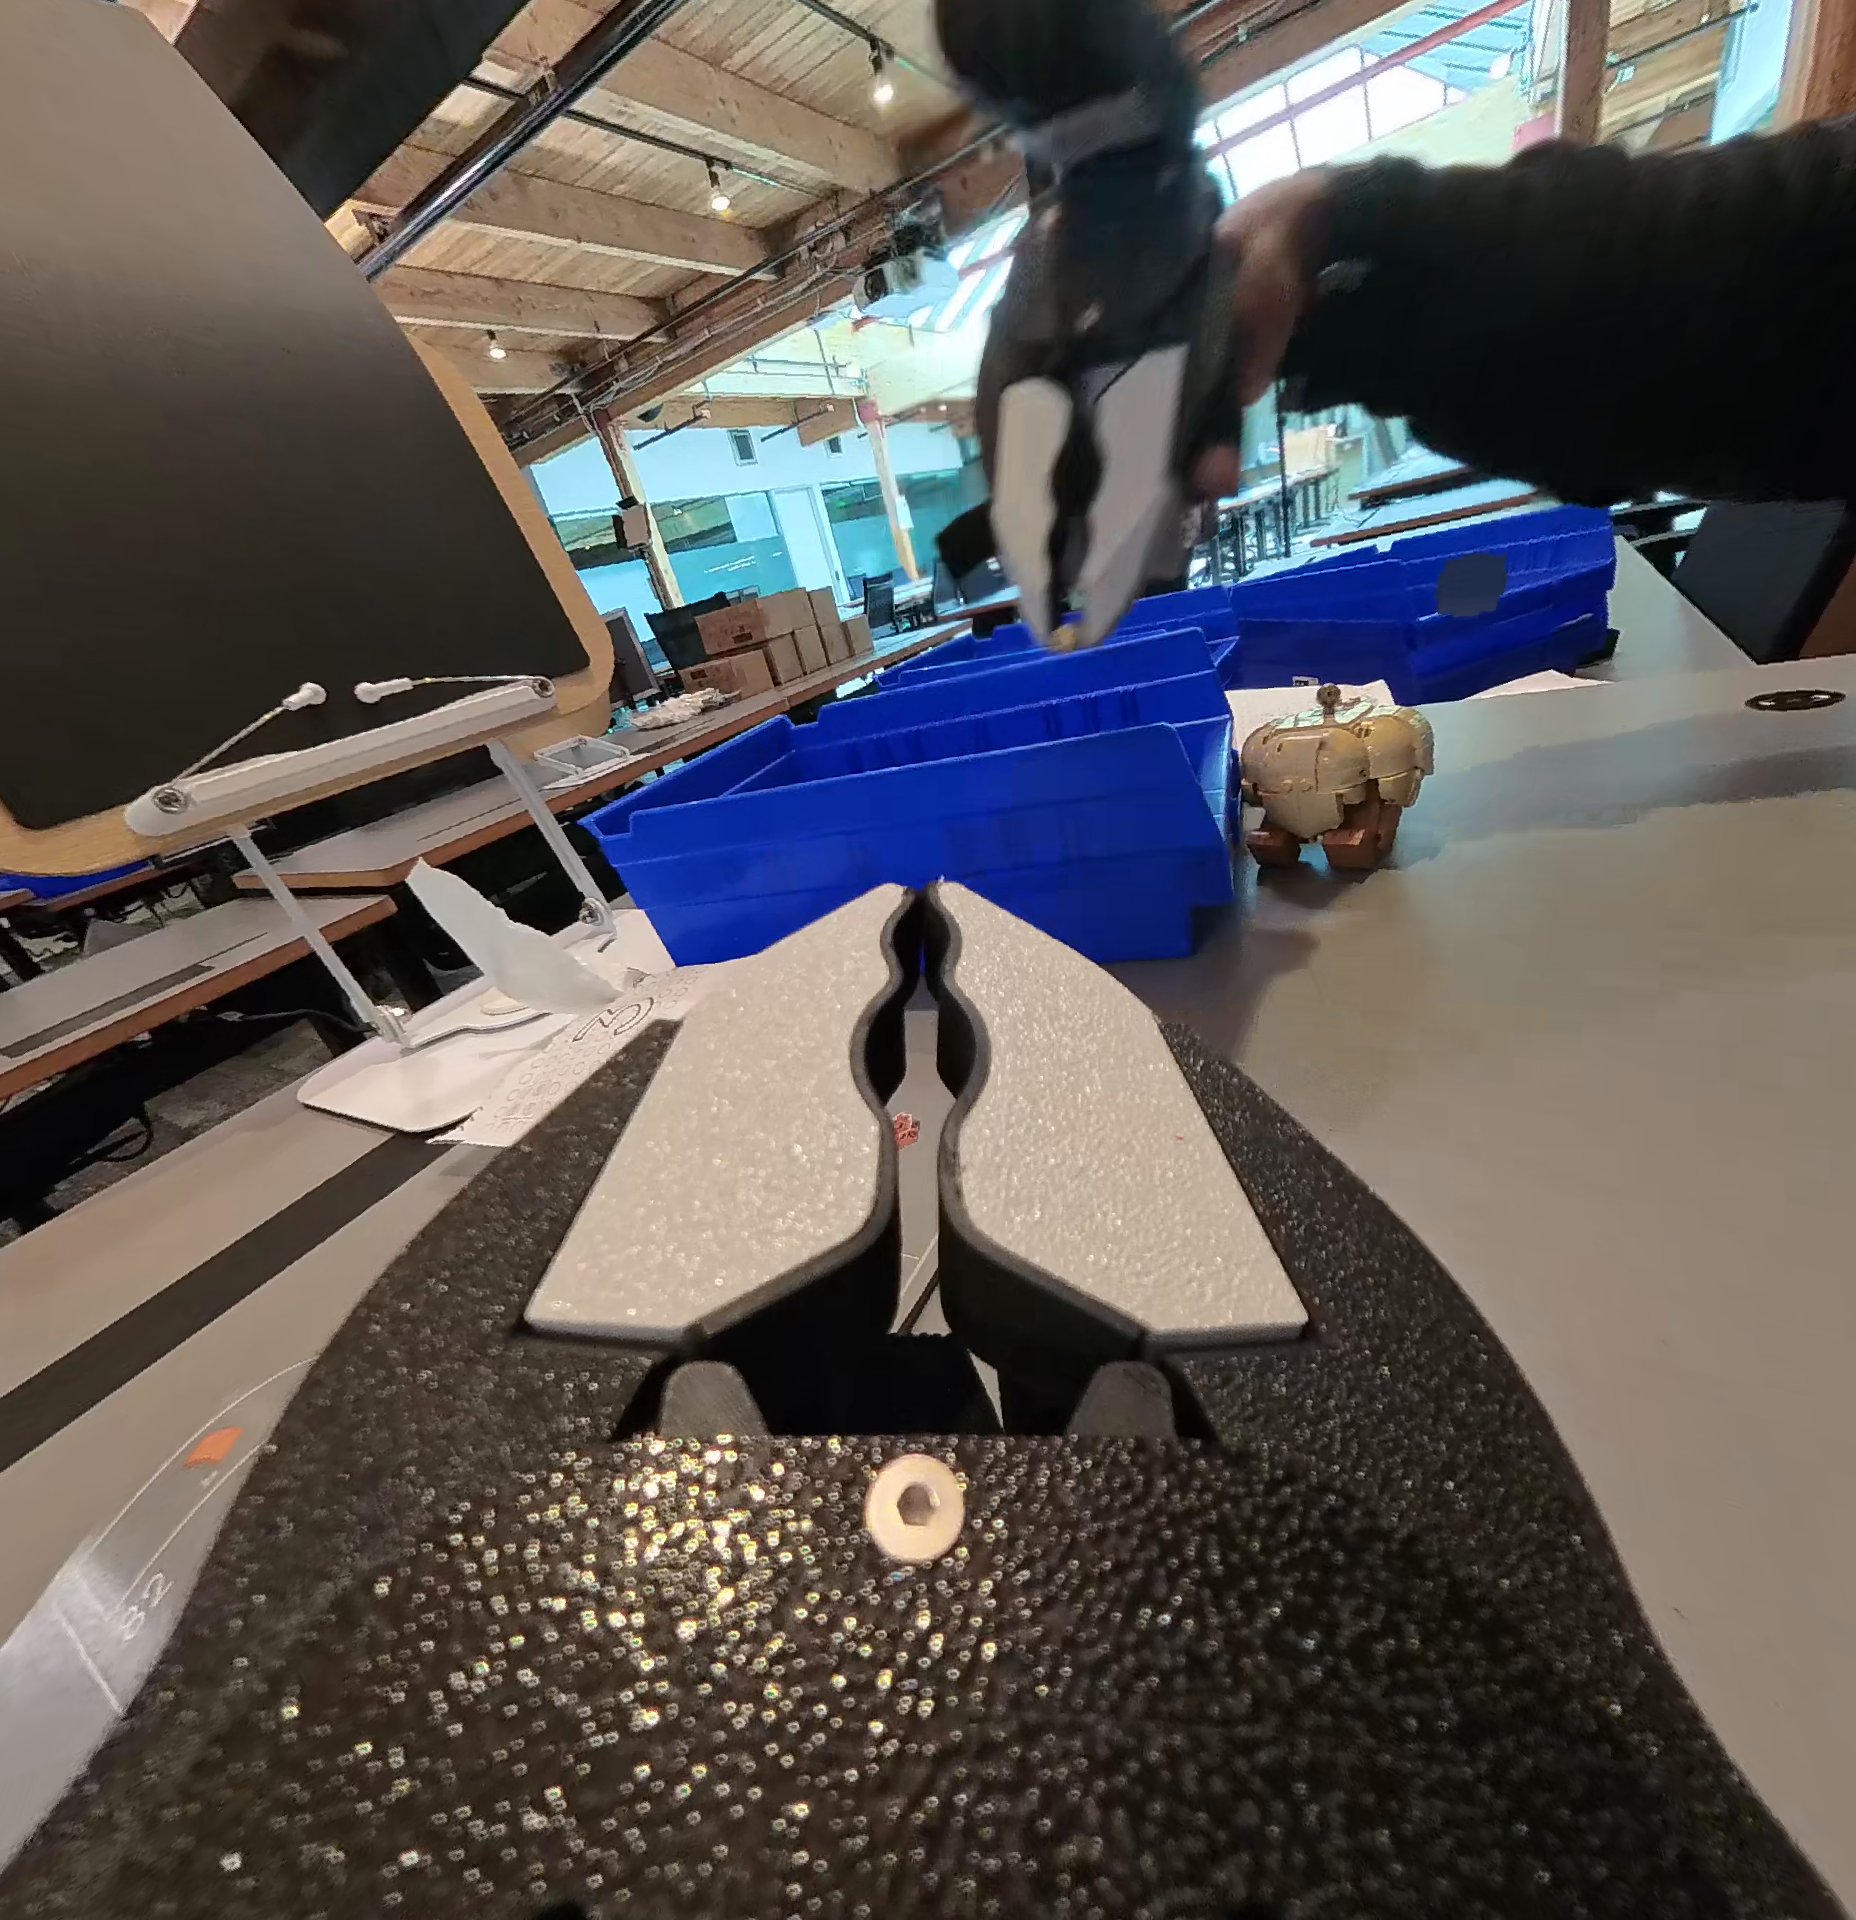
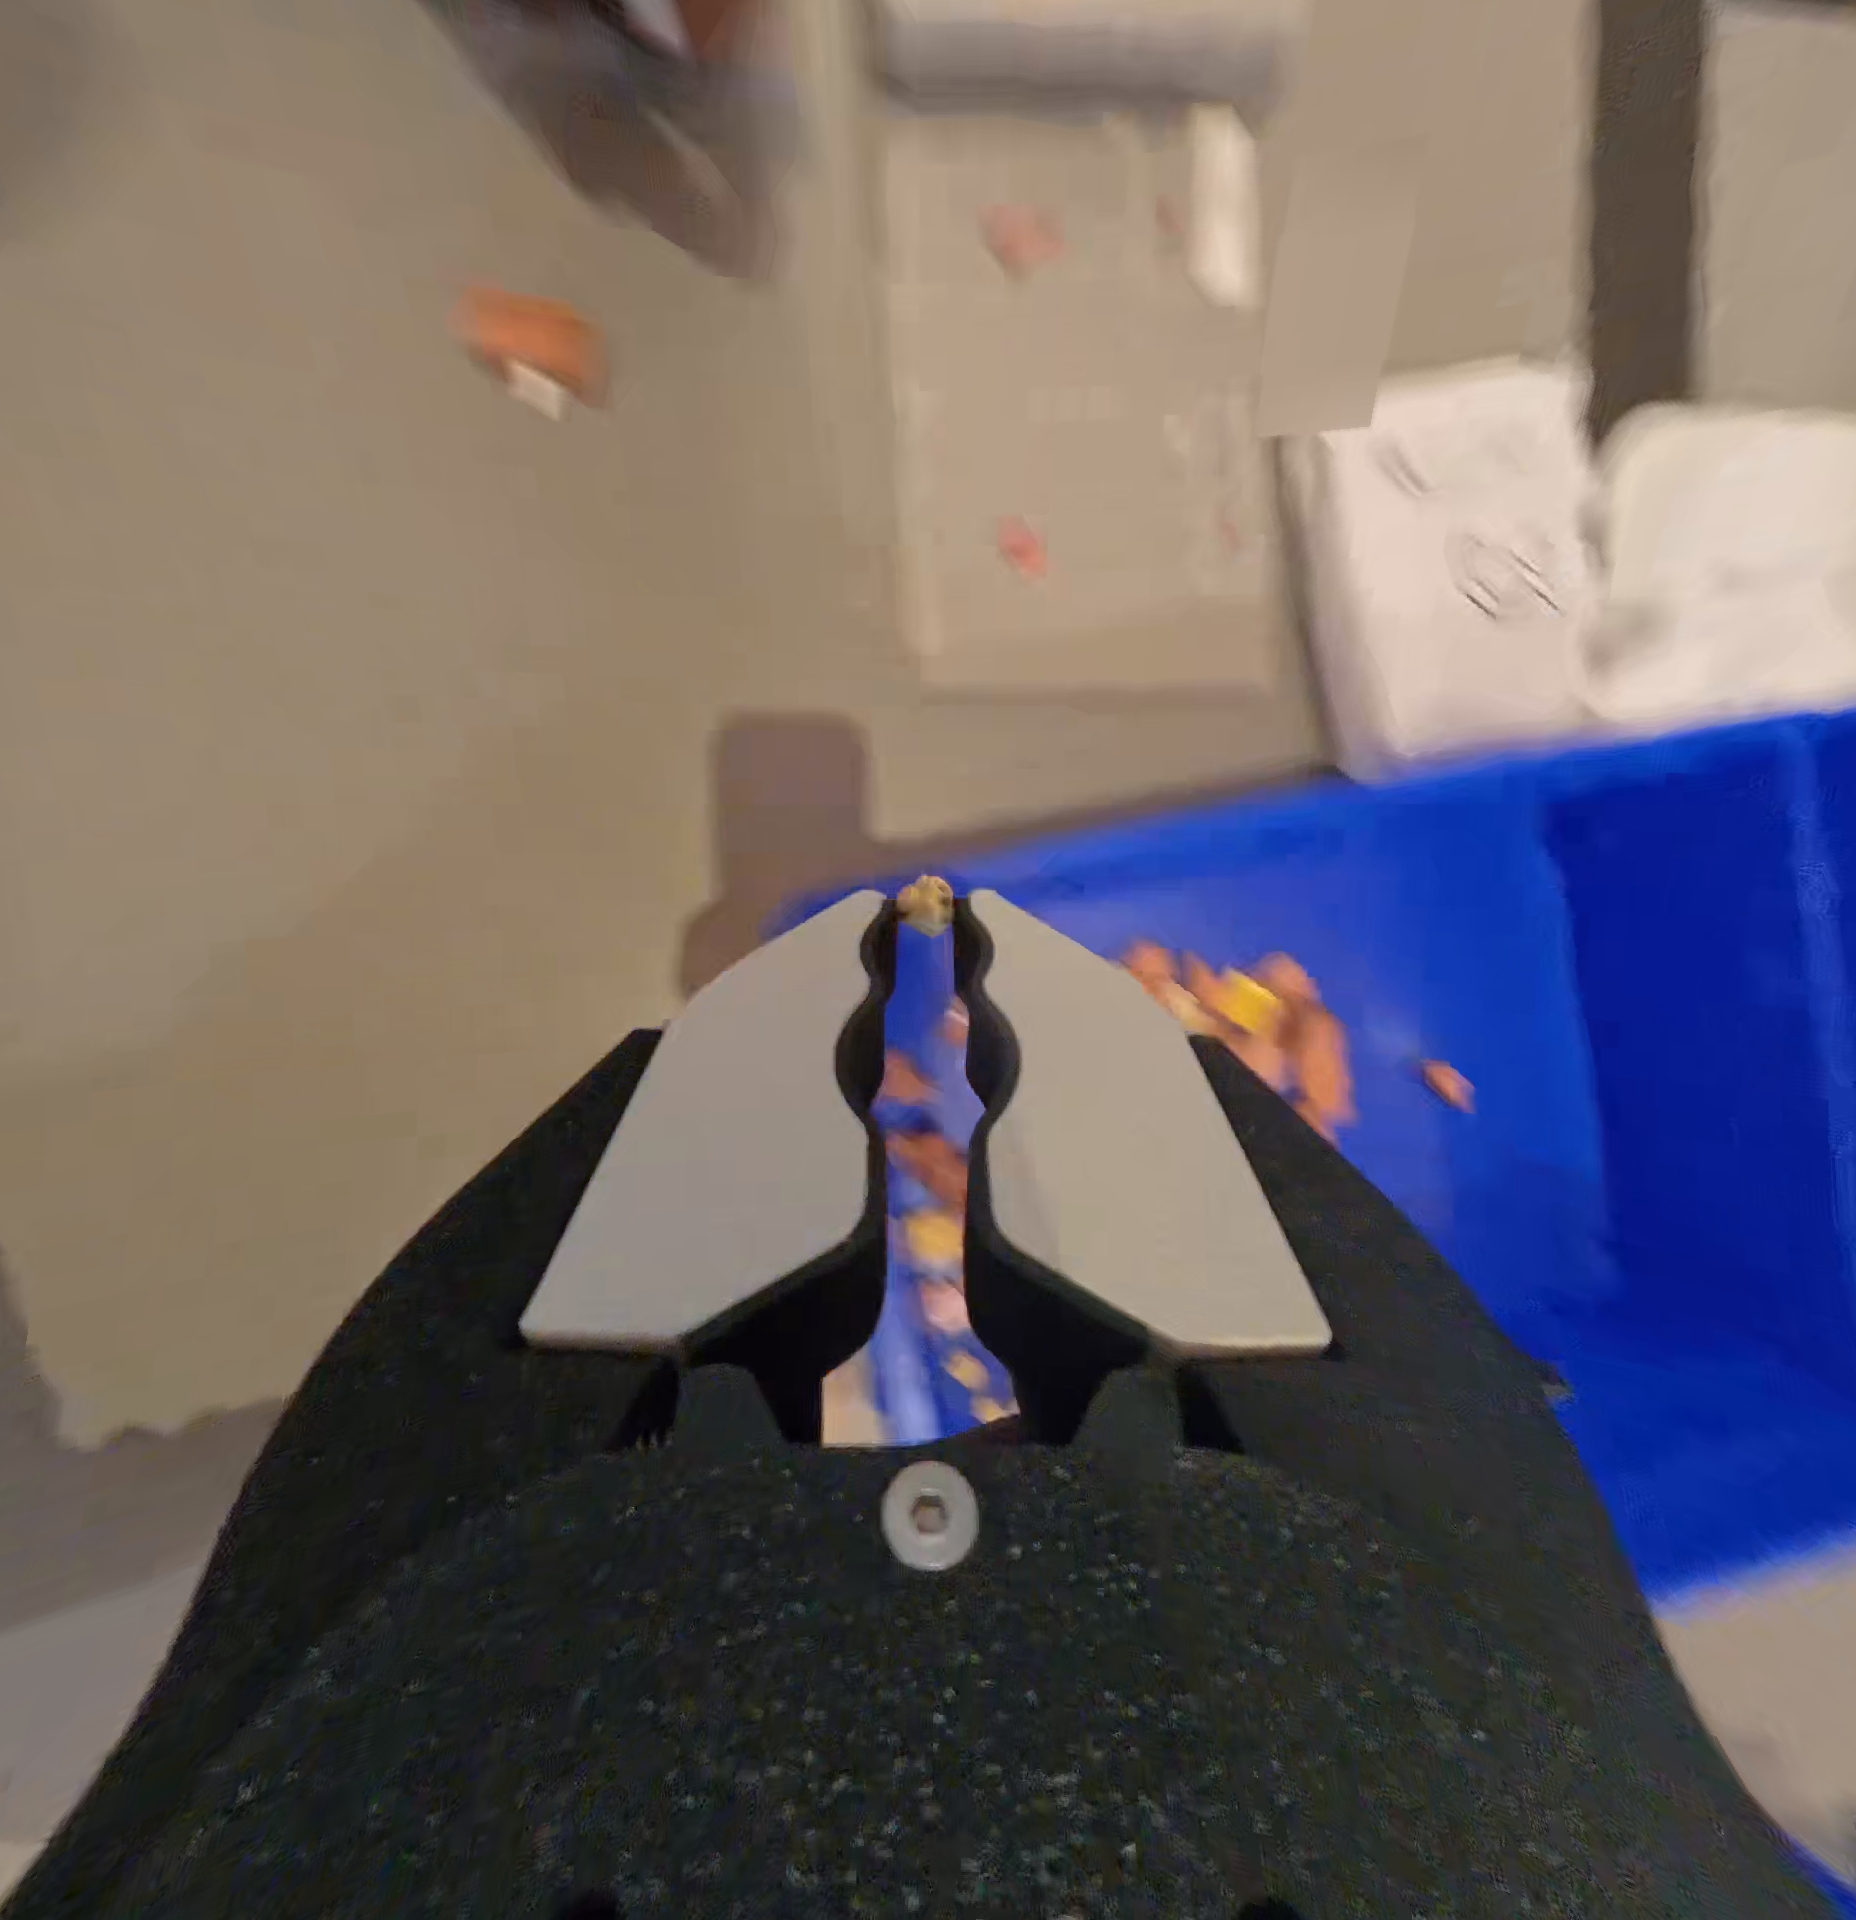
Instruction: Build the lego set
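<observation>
A: What is the right gripper (image 2: 926,914) doing?
B: Its tips pinch a small tan piece (image 2: 926,902), held above a blue bin (image 2: 1682,1039) with orange and yellow bits inside.
A: And the left gripper (image 1: 924,896)?
B: Closed with nothing between its tips, low over the grey table (image 1: 1526,1091), just before a blue bin (image 1: 903,831). A tan toy (image 1: 1329,764) stands right of that bin.

The left gripper (image 1: 924,894) lies low and level, its fingertips (image 1: 851,966) closed together on nothing. The right gripper (image 2: 926,914) hangs raised, tips down, pinching a small tan piece (image 2: 926,902), gripped by a dark-sleeved hand (image 1: 1256,312).
</observation>
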Demonstrator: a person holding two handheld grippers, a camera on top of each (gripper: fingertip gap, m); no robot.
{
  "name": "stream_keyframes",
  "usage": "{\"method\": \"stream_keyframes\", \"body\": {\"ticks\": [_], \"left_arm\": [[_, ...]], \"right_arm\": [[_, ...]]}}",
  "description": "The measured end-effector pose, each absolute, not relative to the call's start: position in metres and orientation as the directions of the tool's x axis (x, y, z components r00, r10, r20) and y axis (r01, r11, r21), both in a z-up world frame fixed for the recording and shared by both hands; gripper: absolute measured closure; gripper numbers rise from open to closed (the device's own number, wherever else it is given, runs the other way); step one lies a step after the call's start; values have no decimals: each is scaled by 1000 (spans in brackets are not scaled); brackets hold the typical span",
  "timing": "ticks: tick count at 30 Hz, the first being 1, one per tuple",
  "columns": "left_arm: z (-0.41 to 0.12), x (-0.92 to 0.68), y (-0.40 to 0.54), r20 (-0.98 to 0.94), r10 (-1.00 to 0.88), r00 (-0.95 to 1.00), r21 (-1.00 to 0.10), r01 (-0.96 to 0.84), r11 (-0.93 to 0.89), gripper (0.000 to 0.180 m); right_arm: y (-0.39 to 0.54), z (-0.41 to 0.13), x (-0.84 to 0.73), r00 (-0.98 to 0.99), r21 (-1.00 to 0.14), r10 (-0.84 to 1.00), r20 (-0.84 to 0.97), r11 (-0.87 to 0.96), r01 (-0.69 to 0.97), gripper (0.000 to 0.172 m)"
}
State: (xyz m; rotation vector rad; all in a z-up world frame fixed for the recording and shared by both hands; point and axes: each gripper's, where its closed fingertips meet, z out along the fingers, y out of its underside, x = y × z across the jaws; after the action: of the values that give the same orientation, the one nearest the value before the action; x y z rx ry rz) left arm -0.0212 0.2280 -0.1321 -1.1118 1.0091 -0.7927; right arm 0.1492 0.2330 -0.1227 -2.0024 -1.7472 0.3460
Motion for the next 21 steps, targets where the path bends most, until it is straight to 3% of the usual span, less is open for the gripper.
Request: {"method": "stream_keyframes", "body": {"ticks": [3, 7, 12, 16, 21], "left_arm": [[-133, -20, 229, -244, -902, 355, -964, 16, 267, 180], [-133, -20, 228, -251, -899, 359, -961, 16, 275, 180], [-133, -23, 228, -251, -893, 372, -962, 8, 274, 180], [-134, -26, 227, -250, -892, 376, -963, 2, 271, 180], [-134, -27, 227, -242, -896, 372, -965, 3, 262, 180]], "right_arm": [[168, -133, 96, 93, -585, 996, 1, -75, 808, 162], [117, -186, 31, 105, -639, 985, -139, -171, 750, 162], [117, -230, 1, 192, -633, 971, -143, -239, 736, 161], [120, -239, 3, 214, -608, 971, -103, -232, 760, 150], [123, -223, 14, 240, -626, 970, -49, -216, 749, 148]]}}
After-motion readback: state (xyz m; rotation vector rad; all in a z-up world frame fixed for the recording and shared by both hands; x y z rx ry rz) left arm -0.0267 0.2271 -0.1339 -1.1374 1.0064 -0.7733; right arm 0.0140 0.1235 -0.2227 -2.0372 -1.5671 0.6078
